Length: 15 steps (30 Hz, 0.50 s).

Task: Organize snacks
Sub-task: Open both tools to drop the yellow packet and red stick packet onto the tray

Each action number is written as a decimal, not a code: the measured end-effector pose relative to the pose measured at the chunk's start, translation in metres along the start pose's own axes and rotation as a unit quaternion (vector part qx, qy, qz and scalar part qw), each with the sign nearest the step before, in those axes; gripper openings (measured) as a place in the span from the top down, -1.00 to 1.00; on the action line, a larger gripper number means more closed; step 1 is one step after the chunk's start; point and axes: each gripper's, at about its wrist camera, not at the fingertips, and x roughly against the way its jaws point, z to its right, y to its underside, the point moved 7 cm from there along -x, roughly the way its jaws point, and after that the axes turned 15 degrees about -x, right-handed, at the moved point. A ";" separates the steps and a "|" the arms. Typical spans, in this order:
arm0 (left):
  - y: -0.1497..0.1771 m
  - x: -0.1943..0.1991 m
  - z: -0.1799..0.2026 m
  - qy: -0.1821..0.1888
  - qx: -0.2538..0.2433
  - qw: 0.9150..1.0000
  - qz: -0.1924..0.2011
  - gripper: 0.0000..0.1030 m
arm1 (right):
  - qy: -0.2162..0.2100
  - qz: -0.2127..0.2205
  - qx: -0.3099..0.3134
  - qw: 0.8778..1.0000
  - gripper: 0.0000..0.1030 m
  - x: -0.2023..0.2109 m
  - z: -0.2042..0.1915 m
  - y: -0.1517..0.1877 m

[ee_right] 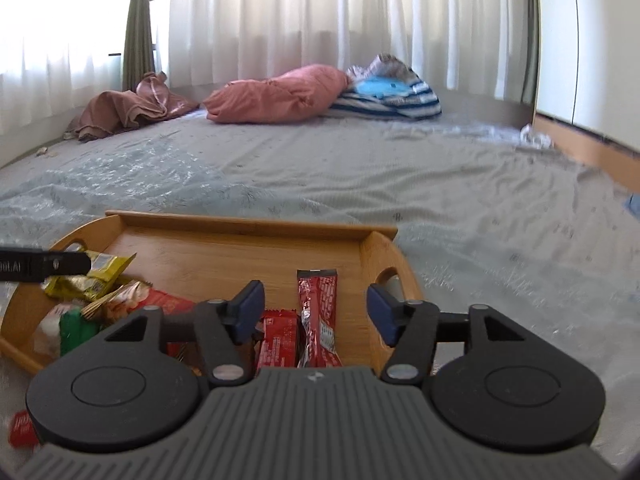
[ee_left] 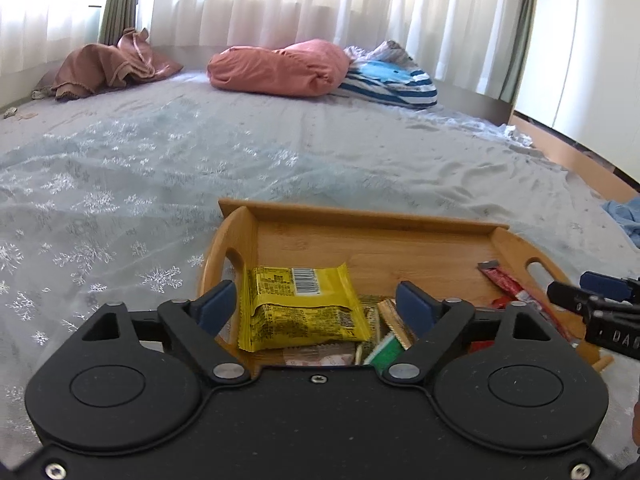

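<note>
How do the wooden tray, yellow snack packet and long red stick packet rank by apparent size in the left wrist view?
1. Wooden tray
2. Yellow snack packet
3. Long red stick packet, partly hidden by the right gripper

The left gripper's body hides the near rim of the wooden tray [ee_left: 360,216] and the lower ends of several snack packets. A small red packet [ee_right: 22,428] is blurred and cut off at the right wrist view's lower left edge.

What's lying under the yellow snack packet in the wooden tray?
The yellow snack packet in the wooden tray rests on other wrappers: a green-and-white packet, a gold-edged one and a pinkish one. Anything deeper is covered.
</note>
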 end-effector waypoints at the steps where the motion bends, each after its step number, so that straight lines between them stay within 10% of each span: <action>1: 0.000 0.005 0.001 0.004 0.000 1.000 0.002 -0.73 | -0.002 0.003 0.006 1.000 -0.44 0.006 -0.002 0.002; 15: 0.013 0.074 0.023 0.042 -0.022 0.999 0.018 -0.89 | -0.054 0.008 0.047 0.997 -0.66 0.065 -0.028 0.041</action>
